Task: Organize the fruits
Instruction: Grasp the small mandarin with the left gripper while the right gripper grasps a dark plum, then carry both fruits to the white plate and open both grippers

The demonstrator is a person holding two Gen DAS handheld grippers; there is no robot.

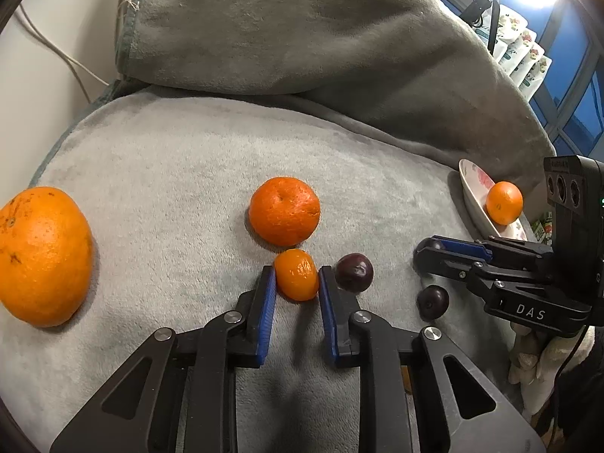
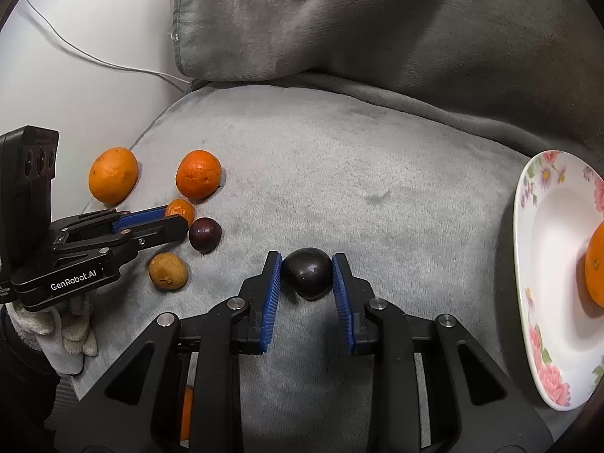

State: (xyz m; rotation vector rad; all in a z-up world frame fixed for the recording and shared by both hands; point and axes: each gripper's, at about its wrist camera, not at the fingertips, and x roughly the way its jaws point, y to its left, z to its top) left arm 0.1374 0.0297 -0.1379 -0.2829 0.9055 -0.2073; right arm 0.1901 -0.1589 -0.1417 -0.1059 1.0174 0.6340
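Slippage is threatening both grips: the left gripper is pinching a small glossy orange kumquat and the right gripper a round dark plum, both lying on the grey plush blanket, well apart from the flowered white plate.

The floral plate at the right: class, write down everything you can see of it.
The white, glossy, ceramic-looking plate with pink flowers printed round its rim is shallow with a wide rim and a plain white well. It rests on the grey plush blanket at its right edge, looking slightly tilted. One orange fruit lies inside it. Neither gripper touches it.
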